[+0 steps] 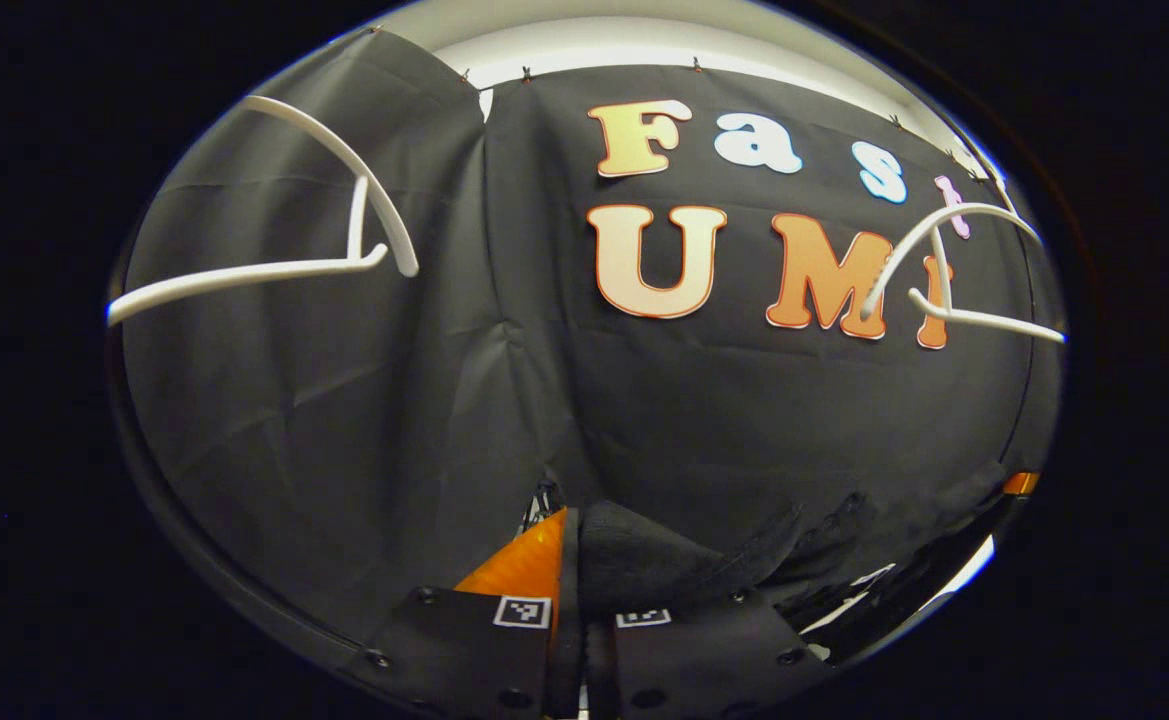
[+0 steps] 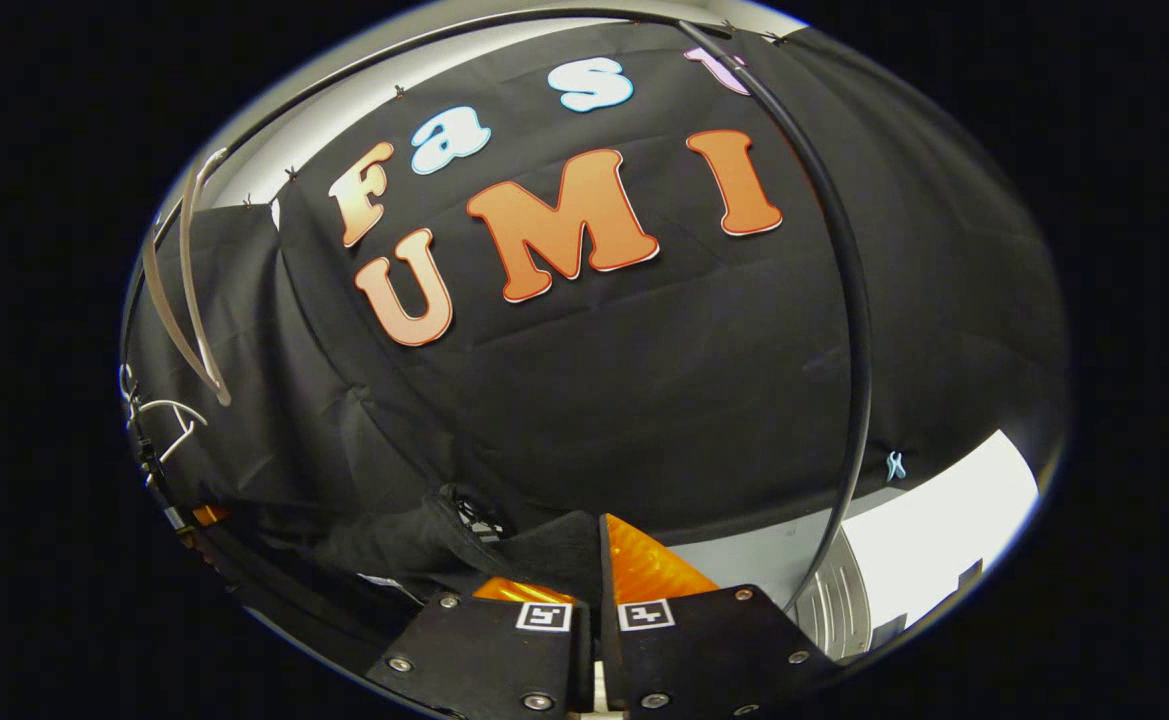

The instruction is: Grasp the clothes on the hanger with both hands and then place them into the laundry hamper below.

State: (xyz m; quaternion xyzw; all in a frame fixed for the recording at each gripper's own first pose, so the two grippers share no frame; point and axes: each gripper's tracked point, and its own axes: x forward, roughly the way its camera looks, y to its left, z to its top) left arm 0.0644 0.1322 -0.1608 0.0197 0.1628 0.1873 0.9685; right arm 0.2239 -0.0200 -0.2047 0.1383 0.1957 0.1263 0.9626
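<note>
Left gripper view: left gripper (image 1: 576, 560) has its fingers drawn close together, clamped on a fold of dark garment (image 1: 644, 560). The cloth bunches between and just past the fingertips, then trails off to the right, low in the view. Two white hangers are above, both bare: one upper left (image 1: 344, 200), one upper right (image 1: 944, 270), well apart from each other, with open wall cloth between them. Both hang well above the gripped garment.

Right gripper view: right gripper (image 2: 599, 560) is likewise narrowed onto the dark garment (image 2: 504, 550), fingers pressing the fabric. The cloth stretches leftward and low from the fingertips. A thin black curved rail (image 2: 849, 300) arcs down the right side, ending near a ribbed metallic rim (image 2: 834, 600) at lower right, beside a pale floor patch (image 2: 944, 520). A white hanger (image 2: 184, 290) sits edge-on at far left, apart from the garment.

The hamper cannot be identified with certainty. Room ahead of both grippers is open up to the wall cloth.
</note>
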